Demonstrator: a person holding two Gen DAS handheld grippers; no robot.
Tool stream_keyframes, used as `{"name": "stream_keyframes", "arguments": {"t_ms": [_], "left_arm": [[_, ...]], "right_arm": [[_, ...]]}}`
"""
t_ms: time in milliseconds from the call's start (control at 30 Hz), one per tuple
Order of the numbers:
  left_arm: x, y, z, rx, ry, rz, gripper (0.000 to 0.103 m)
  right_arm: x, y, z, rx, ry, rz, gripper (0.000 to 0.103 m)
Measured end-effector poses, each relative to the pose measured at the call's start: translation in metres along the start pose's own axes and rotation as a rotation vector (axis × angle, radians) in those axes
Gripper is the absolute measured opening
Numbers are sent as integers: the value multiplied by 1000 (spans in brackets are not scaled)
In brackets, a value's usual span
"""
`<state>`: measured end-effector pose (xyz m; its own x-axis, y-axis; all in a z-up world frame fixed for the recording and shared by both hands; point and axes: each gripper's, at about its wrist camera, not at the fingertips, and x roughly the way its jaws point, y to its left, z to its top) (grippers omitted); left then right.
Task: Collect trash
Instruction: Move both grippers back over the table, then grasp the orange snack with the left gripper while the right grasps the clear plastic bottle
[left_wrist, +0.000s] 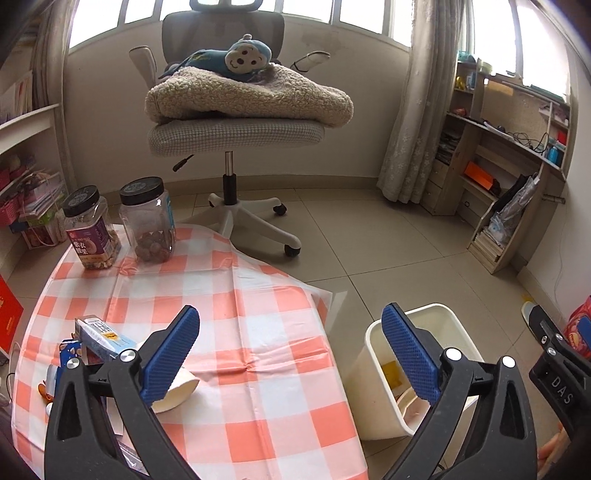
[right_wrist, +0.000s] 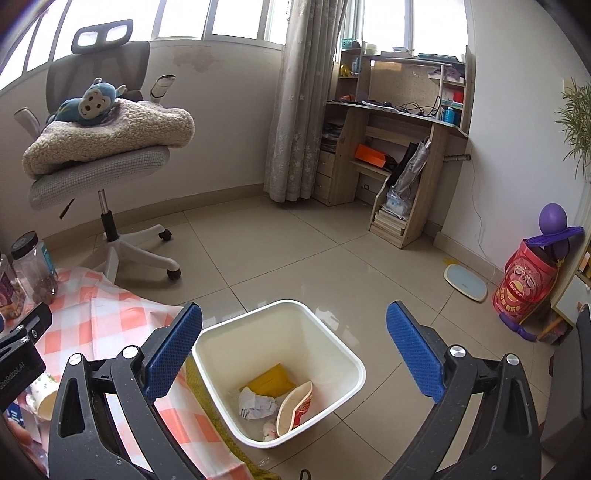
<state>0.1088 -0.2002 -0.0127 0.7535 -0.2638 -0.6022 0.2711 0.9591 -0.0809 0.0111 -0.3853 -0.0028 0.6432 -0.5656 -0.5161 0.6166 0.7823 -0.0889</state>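
Both grippers stood wide open with nothing between their blue pads: the left gripper (left_wrist: 290, 354) hung over the edge of the checked tablecloth (left_wrist: 236, 295), the right gripper (right_wrist: 293, 354) over the white bin (right_wrist: 343, 350) on the tiled floor beside the table. In the bin lay a yellow wrapper (right_wrist: 271, 380), crumpled paper (right_wrist: 255, 404) and a red-and-white paper cup (right_wrist: 295, 406). On the table, a paper cup (left_wrist: 179, 395) lay on its side near a small carton (left_wrist: 99, 338), with two jars (left_wrist: 147, 221) at the far edge.

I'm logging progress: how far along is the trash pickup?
Done: the bin already holds crumpled paper, a yellow wrapper and a paper bowl. In hand: nothing; both grippers are open. Left: a paper cup and cartons on the table.
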Motion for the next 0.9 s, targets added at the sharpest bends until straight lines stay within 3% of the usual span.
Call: {"name": "stream_keyframes", "arguments": {"t_ms": [600,800,900], "left_arm": [[-19,126,-43,-126,94,241,96],[-19,185,-70,-220,159,332,96],[-19,220,-78,-326,217,327,96]], "right_arm": [[-22,108,-23,-145,86,233,96],[-27,144,-34,-190,122,299,96],[-31,166,-40,-230,134,326,96]]}}
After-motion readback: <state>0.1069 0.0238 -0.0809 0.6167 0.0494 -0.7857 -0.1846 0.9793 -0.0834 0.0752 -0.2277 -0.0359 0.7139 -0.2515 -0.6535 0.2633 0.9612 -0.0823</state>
